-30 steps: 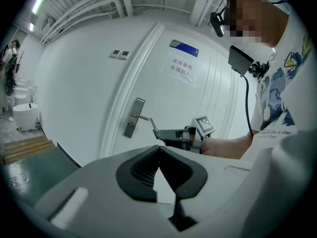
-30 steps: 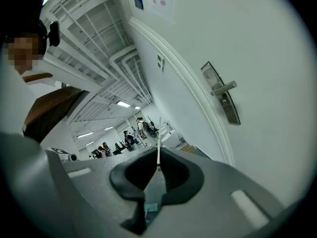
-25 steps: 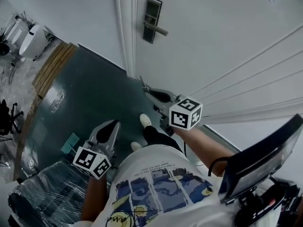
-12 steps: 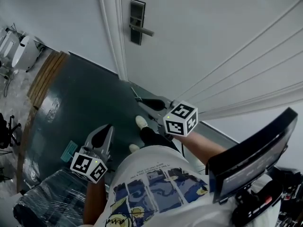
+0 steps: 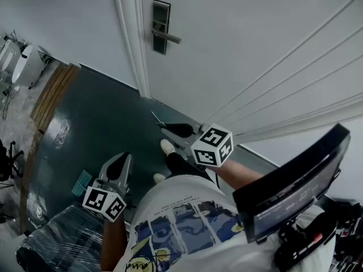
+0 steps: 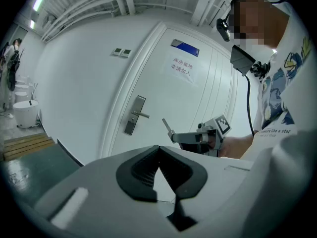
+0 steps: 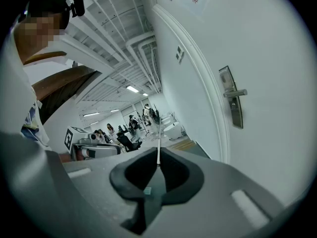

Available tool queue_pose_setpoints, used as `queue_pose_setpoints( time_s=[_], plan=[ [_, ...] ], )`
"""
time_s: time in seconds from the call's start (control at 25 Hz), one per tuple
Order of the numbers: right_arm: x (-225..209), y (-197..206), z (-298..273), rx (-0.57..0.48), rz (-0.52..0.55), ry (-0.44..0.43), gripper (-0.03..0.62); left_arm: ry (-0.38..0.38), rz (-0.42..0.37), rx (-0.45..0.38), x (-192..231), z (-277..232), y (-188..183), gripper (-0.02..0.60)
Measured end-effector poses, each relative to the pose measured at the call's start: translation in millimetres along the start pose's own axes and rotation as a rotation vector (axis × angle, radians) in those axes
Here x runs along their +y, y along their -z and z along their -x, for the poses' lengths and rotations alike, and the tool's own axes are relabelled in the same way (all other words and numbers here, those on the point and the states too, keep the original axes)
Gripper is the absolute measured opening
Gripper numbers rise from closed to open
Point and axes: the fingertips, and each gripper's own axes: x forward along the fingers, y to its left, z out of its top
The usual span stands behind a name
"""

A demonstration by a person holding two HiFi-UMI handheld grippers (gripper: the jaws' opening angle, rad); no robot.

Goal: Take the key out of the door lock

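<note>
**Head view.** We find the right gripper (image 5: 164,127) below the door (image 5: 244,44). Its jaws are closed on the key (image 5: 155,118), which juts from the tips as a thin strip pointing toward the foot of the door. The key is out of the lock (image 5: 161,26) and well apart from it. The left gripper (image 5: 122,158) sits lower in the frame, over the green floor (image 5: 96,112).

Against the frame of one second ago, the lock lies further left in view, and both grippers lie lower and further left. The key was clamped in the right jaws then, as it is now. The gap between key and lock looks slightly wider.

**Left gripper view.** The left gripper (image 6: 158,148) has its jaws brought together, tips meeting, and we see nothing between them. Beyond them the lock (image 6: 134,115) shows on the door. To its right is the right gripper (image 6: 172,135), with the key (image 6: 166,126) slanting up from its tips, clear of the lock.

**Right gripper view.** The right gripper (image 7: 158,163) has its jaws pressed onto the key (image 7: 159,144), seen edge-on as a thin pale strip rising from the tips. The lock (image 7: 232,103) stands off to the right on the door, apart from the key.
</note>
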Motion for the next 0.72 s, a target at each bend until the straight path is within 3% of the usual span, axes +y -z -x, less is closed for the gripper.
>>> queue_pose_setpoints(
  time_s=[0.72],
  plan=[
    [6.2,1.3,-1.5,0.021,0.023,-0.023,0.021,-0.001,0.000,-0.008,1.5,-2.9,2.1,0.005]
  ],
)
